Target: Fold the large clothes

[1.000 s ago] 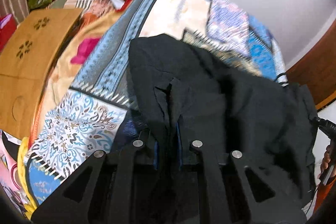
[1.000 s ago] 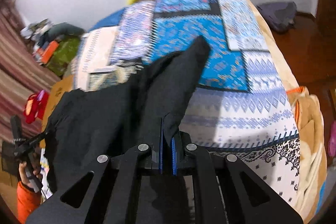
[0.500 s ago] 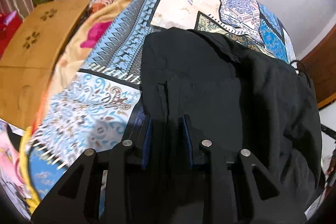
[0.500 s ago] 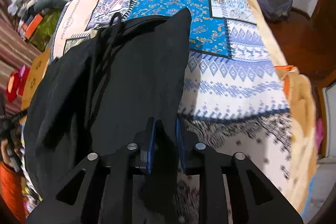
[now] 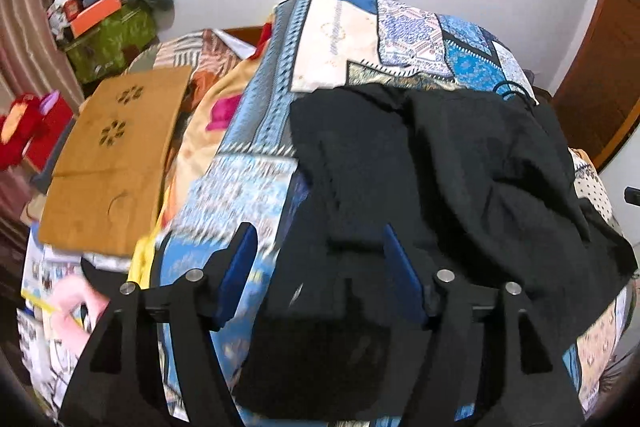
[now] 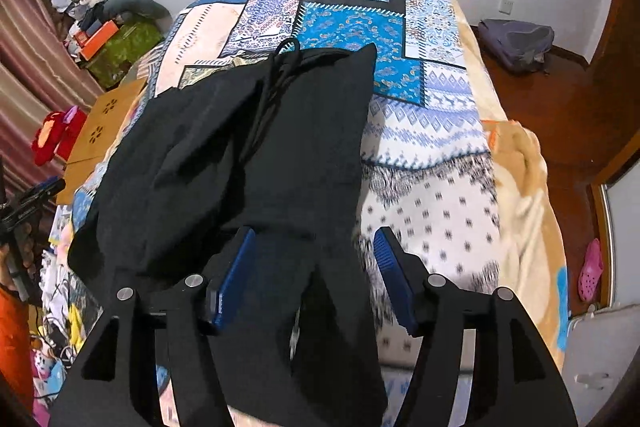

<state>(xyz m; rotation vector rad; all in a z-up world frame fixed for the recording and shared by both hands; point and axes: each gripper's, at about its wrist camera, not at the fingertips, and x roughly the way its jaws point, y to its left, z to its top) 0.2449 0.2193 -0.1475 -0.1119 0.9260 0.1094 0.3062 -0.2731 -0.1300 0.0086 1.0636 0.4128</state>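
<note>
Both the left tool (image 5: 320,259) and right tool (image 6: 314,259) are opening, releasing the black garment (image 6: 260,147), which is lying folded over on the bed (image 6: 432,187), further folds likely remaining.

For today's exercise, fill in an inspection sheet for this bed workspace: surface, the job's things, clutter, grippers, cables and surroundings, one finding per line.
Surface: bed with patchwork quilt, mostly blue and cream.
Job's things: black garment lying on the quilt, its drawstring at the far end, near edge hanging toward the cameras.
Clutter: wooden board beside the bed; green box with items piled on top.
Grippers: left gripper and right gripper both opening, pads clear of the cloth lying between them.
Cables: nothing seen for certain.
Surroundings: white wall, grey backpack and pink shoe on a wooden floor.
</note>
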